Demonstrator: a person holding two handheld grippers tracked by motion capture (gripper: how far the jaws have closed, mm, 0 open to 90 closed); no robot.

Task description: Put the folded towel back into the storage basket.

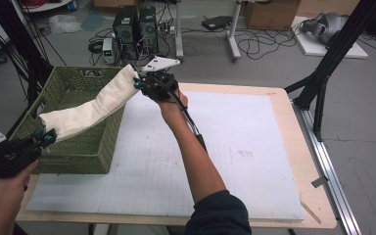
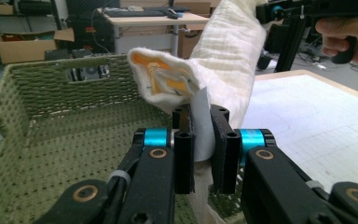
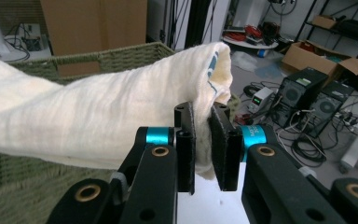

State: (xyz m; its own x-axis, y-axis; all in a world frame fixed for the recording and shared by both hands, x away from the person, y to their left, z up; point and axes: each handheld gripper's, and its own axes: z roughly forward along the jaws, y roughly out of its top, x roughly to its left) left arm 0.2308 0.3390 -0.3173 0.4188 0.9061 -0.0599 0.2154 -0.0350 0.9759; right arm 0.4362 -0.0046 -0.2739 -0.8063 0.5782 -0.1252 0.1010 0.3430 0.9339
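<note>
I have the left gripper (image 1: pixel 46 137) and the right gripper (image 1: pixel 139 83) each clamped on one end of the cream towel (image 1: pixel 95 105), which I hold stretched in the air above the green woven basket (image 1: pixel 78 152).

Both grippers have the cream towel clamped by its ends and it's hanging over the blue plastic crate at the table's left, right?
Not quite: it is a green woven basket, not a blue plastic crate, as the high view shows. The rest holds: the left gripper and the right gripper each clamp an end of the cream towel, stretched over the basket at the table's left.
</note>
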